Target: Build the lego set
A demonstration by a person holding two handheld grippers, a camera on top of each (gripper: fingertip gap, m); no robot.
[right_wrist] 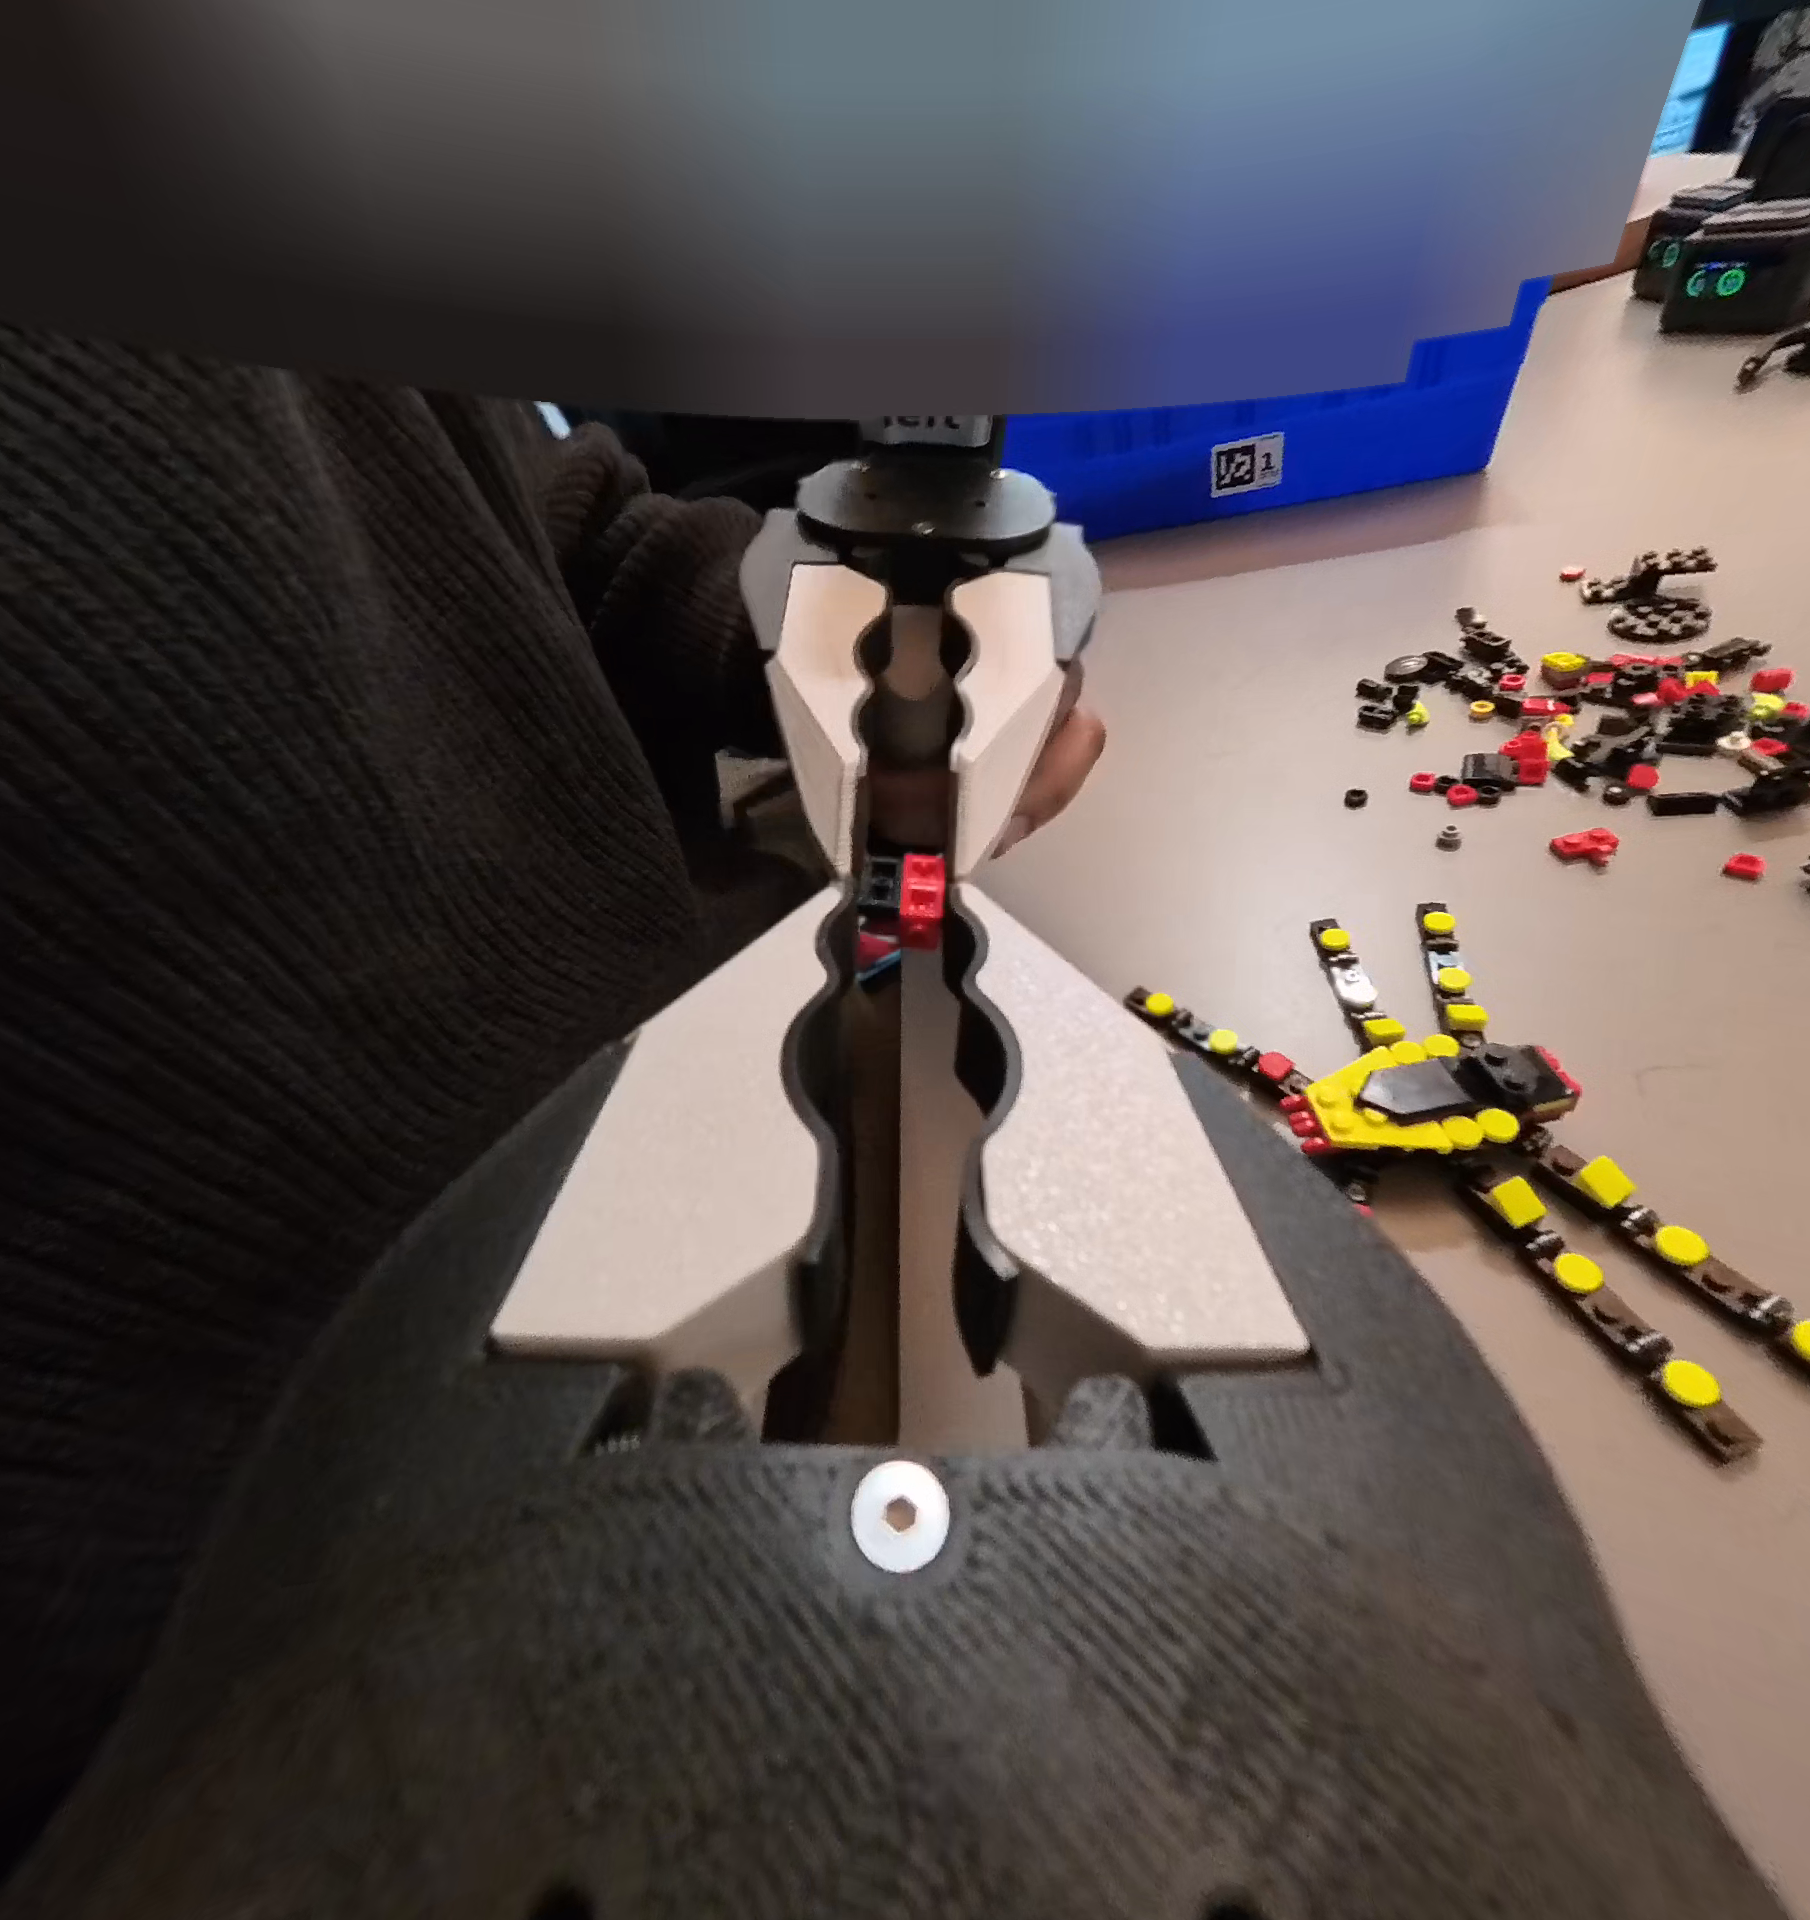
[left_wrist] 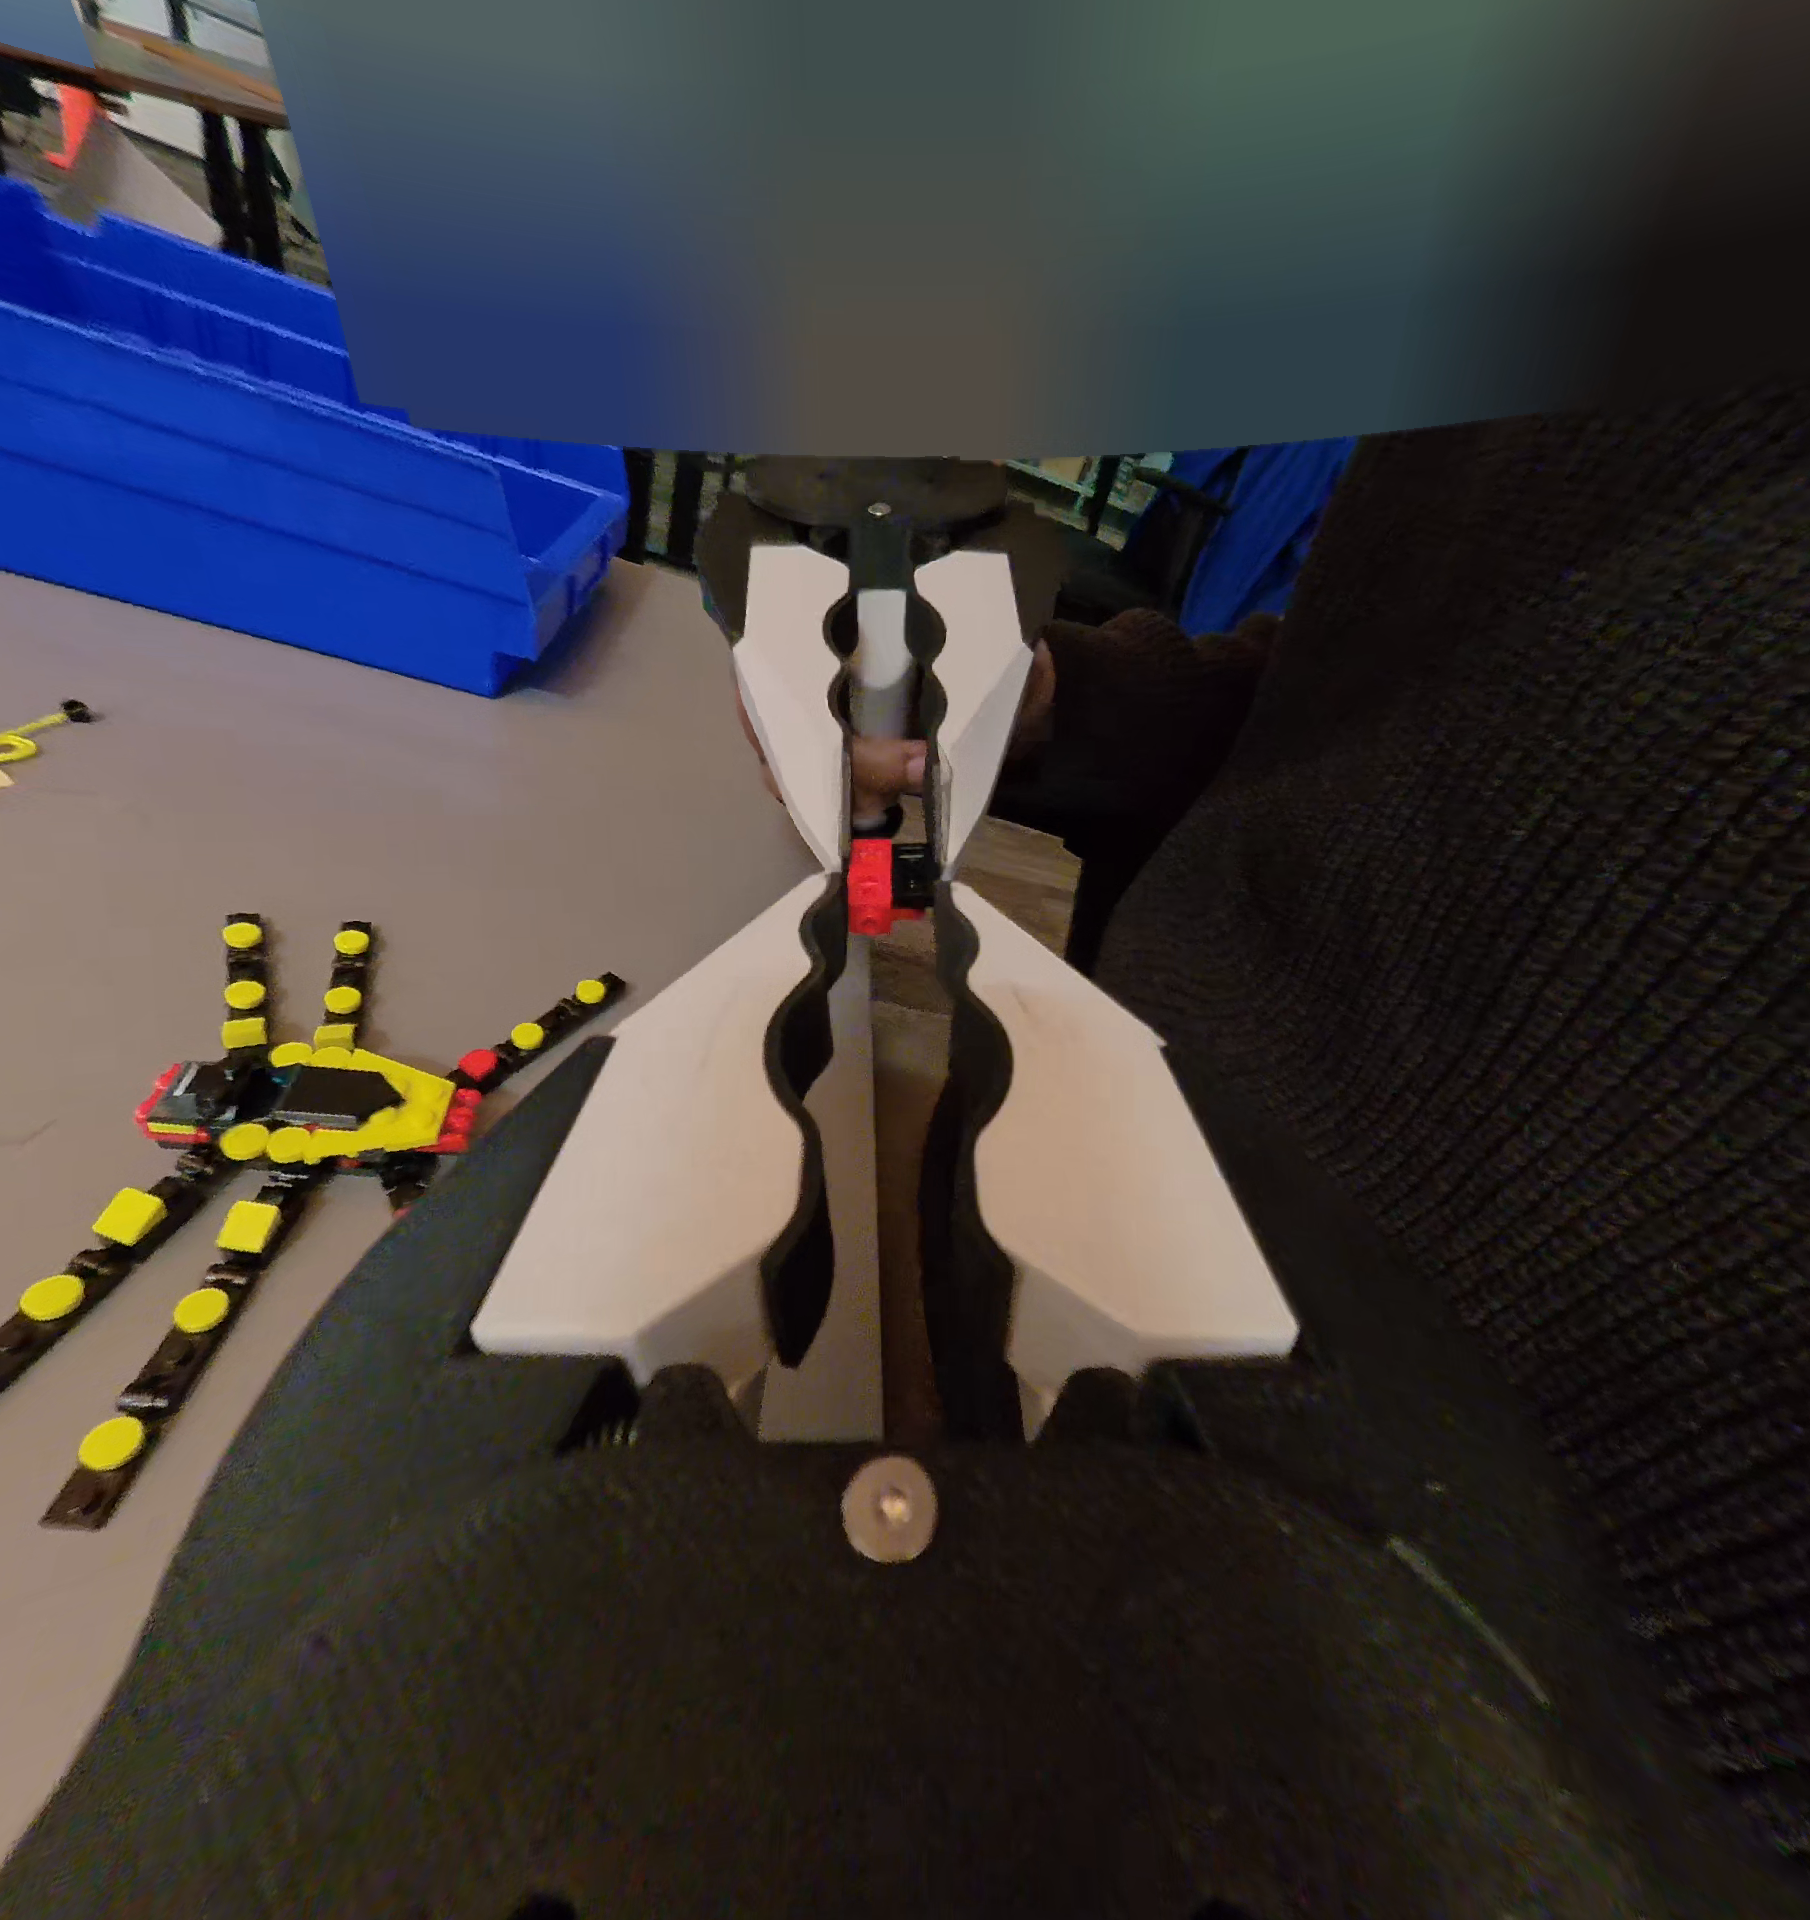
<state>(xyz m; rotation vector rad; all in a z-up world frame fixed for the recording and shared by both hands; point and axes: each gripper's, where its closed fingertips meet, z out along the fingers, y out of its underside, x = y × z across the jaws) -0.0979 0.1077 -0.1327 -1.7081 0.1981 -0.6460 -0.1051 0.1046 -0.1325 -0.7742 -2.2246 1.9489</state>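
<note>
My left gripper [left_wrist: 885, 896] and right gripper [right_wrist: 899, 906] meet tip to tip in the air above the table. Both are shut on a small clump of a red brick [left_wrist: 870, 885] and a black brick [left_wrist: 913, 871]. The same red brick [right_wrist: 922, 885] and black brick [right_wrist: 880, 878] show in the right wrist view. The right gripper [left_wrist: 888, 847] faces me in the left wrist view, and the left gripper [right_wrist: 901, 854] in the right wrist view. A yellow, black and red spider-like model [left_wrist: 309, 1101] with long studded legs lies flat on the table, also in the right wrist view [right_wrist: 1420, 1101].
A heap of loose red, black and yellow pieces [right_wrist: 1628, 727] lies at the far right. Blue bins [left_wrist: 257, 468] [right_wrist: 1296, 447] stand at the back. Black devices with green lights [right_wrist: 1732, 260] sit far right. A person's dark knit sleeve [left_wrist: 1503, 935] fills one side. My left and right fingertips are right by each other.
</note>
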